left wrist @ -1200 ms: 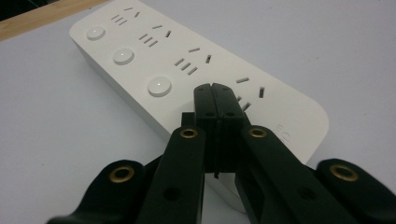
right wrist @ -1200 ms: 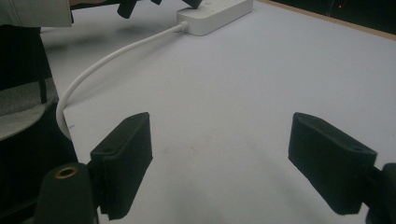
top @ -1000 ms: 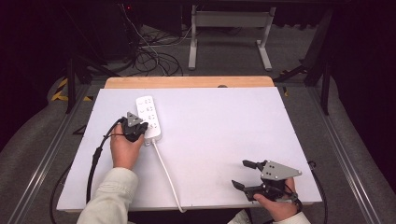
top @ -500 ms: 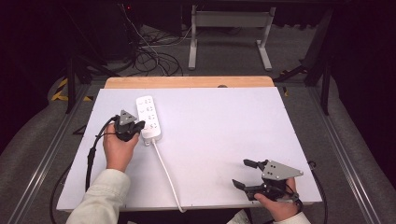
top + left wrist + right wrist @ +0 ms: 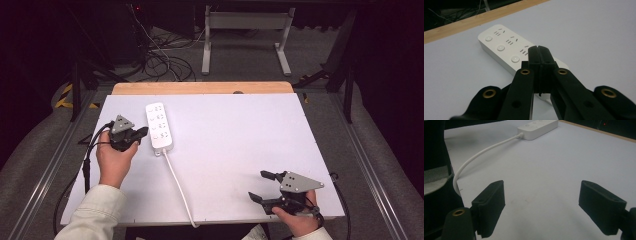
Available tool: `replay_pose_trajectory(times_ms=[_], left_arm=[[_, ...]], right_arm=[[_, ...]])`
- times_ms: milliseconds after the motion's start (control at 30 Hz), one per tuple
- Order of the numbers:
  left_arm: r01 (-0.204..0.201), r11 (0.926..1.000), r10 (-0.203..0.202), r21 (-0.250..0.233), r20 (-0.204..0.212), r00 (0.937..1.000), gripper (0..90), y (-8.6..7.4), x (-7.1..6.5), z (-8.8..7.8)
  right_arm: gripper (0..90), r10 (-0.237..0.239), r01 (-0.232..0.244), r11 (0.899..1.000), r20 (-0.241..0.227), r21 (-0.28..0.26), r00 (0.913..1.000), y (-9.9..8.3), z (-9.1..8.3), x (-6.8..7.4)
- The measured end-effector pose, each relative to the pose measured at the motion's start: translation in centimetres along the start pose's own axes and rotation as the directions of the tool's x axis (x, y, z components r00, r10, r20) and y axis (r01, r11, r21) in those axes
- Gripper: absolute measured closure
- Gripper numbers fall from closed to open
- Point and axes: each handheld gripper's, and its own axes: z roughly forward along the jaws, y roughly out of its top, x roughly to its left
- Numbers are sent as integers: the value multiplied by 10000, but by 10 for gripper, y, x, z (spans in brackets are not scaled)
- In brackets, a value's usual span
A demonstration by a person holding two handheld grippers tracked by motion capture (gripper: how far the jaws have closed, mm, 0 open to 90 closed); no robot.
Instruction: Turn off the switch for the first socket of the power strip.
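Since the counter (image 5: 235, 145) is the biggest thing here, I'll start there: white top with a wood strip along the far edge. On it lies the white power strip (image 5: 159, 128), its cable (image 5: 179, 189) running back to the near edge. Compared with a second ago, the left gripper (image 5: 144, 131) has pulled off the strip toward the left and lifted a bit; before, it sat right over the strip's near end. Now its jaws are pressed together with nothing between them, tips just beside the strip's left edge, strip lying straight ahead of them. Right gripper (image 5: 262, 186) hasn't budged, jaws spread wide over bare counter, the strip well ahead of them.
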Motion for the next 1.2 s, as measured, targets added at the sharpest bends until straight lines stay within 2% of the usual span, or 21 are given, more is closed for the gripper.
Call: replay_pose_trajectory(times_ms=[133,167,300,533,600,767,867,900,933,967,1033,1100,1133,1167,1200], left_arm=[[-136,9999,136,-69,-6,9999,900,4,-3,-8],[-596,9981,599,149,-188,9980,899,8,-6,-12],[-880,9961,880,109,46,9961,899,16,-13,-22],[-897,9960,899,-64,487,9948,898,18,-21,-31],[-632,9977,653,-261,873,9940,897,20,-23,-35],[-418,9980,475,-467,1280,9906,879,23,-27,-41],[-383,9971,478,-653,1505,9874,833,23,-32,-46],[-570,9957,674,-727,1504,9863,777,22,-33,-49],[-538,9953,660,-799,1592,9850,777,21,-35,-51],[-576,9943,724,-892,1729,9823,676,20,-36,-54],[-548,9923,744,-1107,1816,9805,552,17,-38,-59],[-720,9868,981,-1450,1823,9783,470,13,-41,-67],[-699,9858,986,-1525,1892,9770,470,12,-42,-69],[-741,9828,1061,-1689,1894,9761,402,9,-43,-74],[-805,9803,1149,-1805,1891,9752,371,8,-44,-77]], right_arm=[[212,-32,32,10000,7,5,10000,0,0,0],[212,-4,4,10000,9,12,10000,0,0,0],[212,-32,32,10000,14,46,10000,0,1,0],[212,-35,35,10000,30,37,10000,0,1,0],[212,-33,33,10000,30,61,10000,0,1,0],[212,-50,50,10000,11,80,10000,0,2,1],[212,-39,39,10000,24,65,10000,0,1,0],[212,-45,45,10000,31,53,10000,0,1,0],[212,-45,45,10000,31,53,10000,0,1,0],[211,-43,42,10000,38,62,10000,0,1,0],[211,-30,30,10000,32,35,10000,0,1,1],[211,-56,55,10000,35,50,10000,1,0,1],[211,-56,55,10000,35,50,10000,1,0,1],[210,-54,53,10000,53,49,10000,1,0,1],[210,-49,49,10000,46,41,10000,1,0,1]])
